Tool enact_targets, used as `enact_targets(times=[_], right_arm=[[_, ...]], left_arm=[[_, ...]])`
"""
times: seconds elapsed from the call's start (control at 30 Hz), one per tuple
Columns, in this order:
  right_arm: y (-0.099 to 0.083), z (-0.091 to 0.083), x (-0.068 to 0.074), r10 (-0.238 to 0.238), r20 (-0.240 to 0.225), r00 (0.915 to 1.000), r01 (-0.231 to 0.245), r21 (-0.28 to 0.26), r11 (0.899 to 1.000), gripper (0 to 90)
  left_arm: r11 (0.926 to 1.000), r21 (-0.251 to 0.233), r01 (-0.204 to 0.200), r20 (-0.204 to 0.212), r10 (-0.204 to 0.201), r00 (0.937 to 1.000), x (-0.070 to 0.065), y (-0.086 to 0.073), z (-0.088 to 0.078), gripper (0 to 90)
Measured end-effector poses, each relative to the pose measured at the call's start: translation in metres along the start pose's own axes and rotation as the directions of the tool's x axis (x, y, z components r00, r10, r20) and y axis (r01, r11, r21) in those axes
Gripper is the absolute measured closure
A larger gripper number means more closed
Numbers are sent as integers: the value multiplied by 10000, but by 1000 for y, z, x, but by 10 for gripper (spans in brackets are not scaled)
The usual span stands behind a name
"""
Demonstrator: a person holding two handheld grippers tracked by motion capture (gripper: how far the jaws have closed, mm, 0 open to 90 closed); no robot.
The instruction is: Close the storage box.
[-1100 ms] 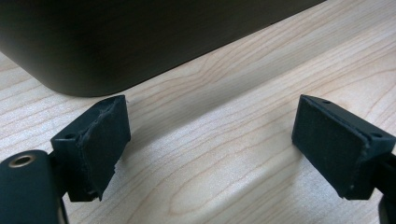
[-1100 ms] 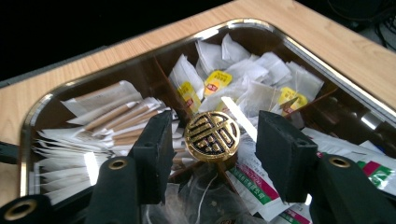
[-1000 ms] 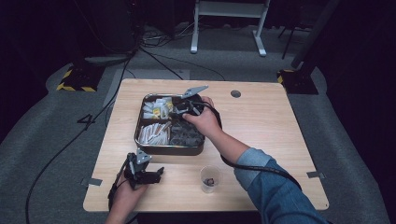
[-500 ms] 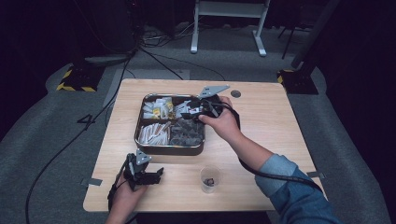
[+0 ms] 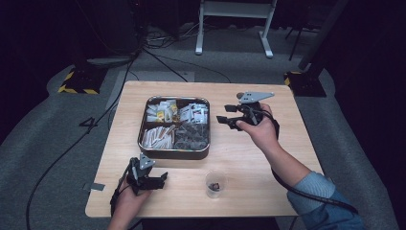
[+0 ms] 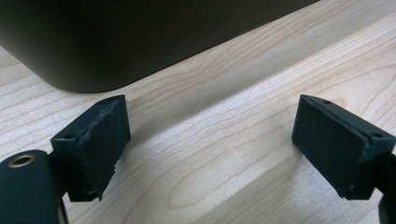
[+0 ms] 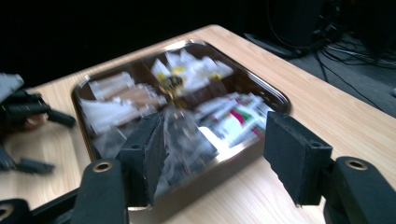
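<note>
Jaws of the right gripper [image 7: 212, 156] stand wide apart, having just been opening, with nothing between the black foam pads [image 7: 152, 154]. Held in the right hand [image 5: 258, 128] above bare table just right of the tray, nose turned toward it. Seen beyond those pads in the right gripper view: the shallow dark metal tray [image 7: 275, 100] with rounded corners, split into compartments of white and coloured paper sachets [image 7: 231, 119] and pale sticks [image 7: 123, 93]; badly blurred, so the clear wrappers nearest the jaws are perhaps small plastic cups.

Jaws of the left gripper [image 6: 210, 149] likewise apart and empty, hovering low over the light wooden table [image 6: 224, 140], the tray's dark rounded outer wall [image 6: 140, 42] just ahead of them. From above, left gripper [image 5: 148, 177] sits near the table's front left edge, in the left hand [image 5: 127, 199], just in front of the tray's near left corner and not touching it.

Small clear plastic cup [image 5: 215, 184] with something dark in its bottom stands upright near the front edge, in front of the tray [image 5: 174, 153] and to the right of the left gripper, apart from both.

Round grommet [image 5: 240, 95] set in the tabletop behind the right gripper [image 5: 229, 122].
</note>
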State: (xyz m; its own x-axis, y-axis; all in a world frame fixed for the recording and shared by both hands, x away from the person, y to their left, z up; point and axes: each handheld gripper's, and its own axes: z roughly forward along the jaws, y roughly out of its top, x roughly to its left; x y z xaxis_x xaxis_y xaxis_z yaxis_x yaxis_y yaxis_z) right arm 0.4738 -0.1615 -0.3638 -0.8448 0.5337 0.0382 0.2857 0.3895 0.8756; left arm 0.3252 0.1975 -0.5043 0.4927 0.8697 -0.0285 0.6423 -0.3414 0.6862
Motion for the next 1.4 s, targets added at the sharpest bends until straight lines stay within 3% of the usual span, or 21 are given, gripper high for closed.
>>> enact_targets(times=[0.13, 0.37, 0.6, 0.77, 1.0, 1.07, 1.2, 1.3, 1.4], right_arm=[[-13, -20, -4, -168, 417, 9990, 153, 355, 9993, 395], [-40, -53, -11, 275, 876, 9958, -315, 444, 9985, 390], [-77, -74, -19, 718, 1476, 9864, -813, 591, 9949, 386], [-108, -80, -26, 794, 1937, 9778, -993, 956, 9904, 383], [-151, -85, -26, 843, 2417, 9667, -1093, 921, 9897, 373], [-158, -84, -28, 925, 2226, 9705, -1208, 1174, 9857, 376], [-165, -88, -28, 1280, 2311, 9645, -1528, 928, 9839, 367], [-175, -85, -29, 1249, 2312, 9649, -1571, 1266, 9794, 367], [-184, -82, -32, 1417, 2425, 9597, -1799, 1431, 9732, 362]], left_arm=[[10000, 12, -4, 30, 4, 10000, 0, 0, 0, 118], [10000, -15, -44, 29, 44, 10000, 2, 2, 2, 118], [10000, 24, -59, 45, 59, 10000, 2, 2, 1, 118], [10000, -11, -85, 51, 85, 10000, 2, 1, 1, 118], [9999, 3, -134, 73, 134, 9999, 2, 1, 1, 118], [10000, -6, -67, 78, 67, 9999, 2, 1, 1, 118], [10000, 21, -69, 58, 69, 10000, 2, 1, 1, 118], [10000, 19, -65, 60, 65, 10000, 2, 1, 1, 118], [10000, 18, -64, 60, 64, 10000, 3, 1, 1, 118]])
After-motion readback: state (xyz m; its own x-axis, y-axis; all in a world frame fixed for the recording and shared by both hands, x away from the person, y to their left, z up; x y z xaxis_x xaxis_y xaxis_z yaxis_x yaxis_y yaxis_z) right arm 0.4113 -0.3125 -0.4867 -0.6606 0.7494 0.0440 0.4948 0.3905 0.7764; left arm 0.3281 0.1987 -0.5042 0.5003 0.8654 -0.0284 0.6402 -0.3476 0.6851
